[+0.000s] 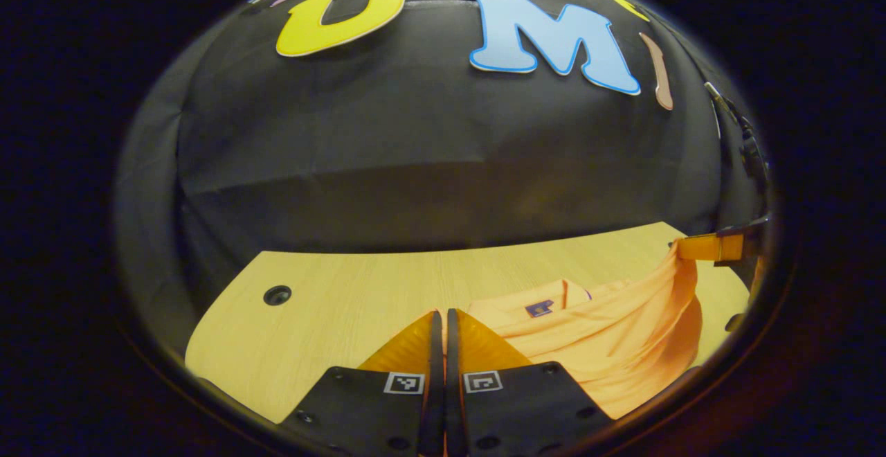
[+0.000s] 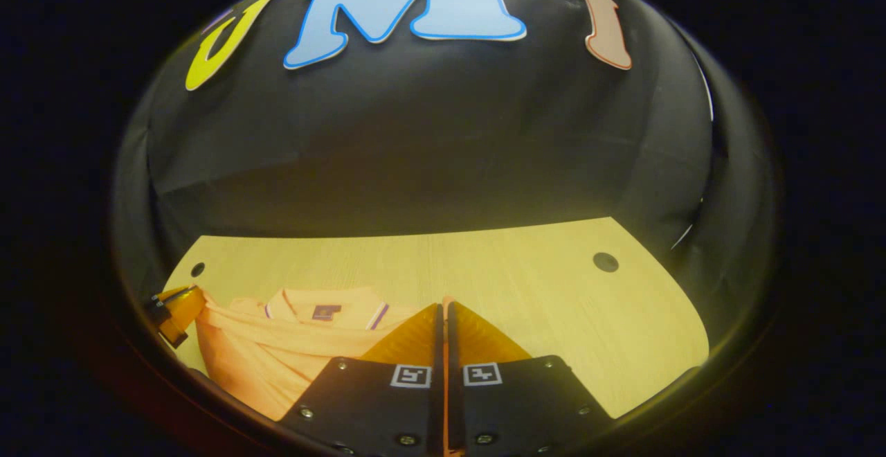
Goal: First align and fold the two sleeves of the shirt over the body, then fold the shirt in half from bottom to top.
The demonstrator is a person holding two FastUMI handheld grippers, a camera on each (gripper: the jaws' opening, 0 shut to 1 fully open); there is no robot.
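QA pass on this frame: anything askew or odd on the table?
Orange polo shirt isn't flat: it's bunched and lifted off the light wooden table, cloth hanging from both grippers, left and right. Otherwise nothing spilled or damaged.

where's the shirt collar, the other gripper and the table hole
shirt collar (image 2: 325, 302), right gripper view, on the collar band beside its tag
other gripper (image 1: 720, 246), left gripper view, at its fingertips pinching shirt fabric
table hole (image 2: 606, 262), right gripper view, on the hole's centre

We see the shirt (image 1: 609, 346) as soft matt cloth — creased, draping in folds beside the left gripper (image 1: 443, 318). Ahead of it the table (image 1: 332, 305) looks like smooth pale wood — faintly grained.
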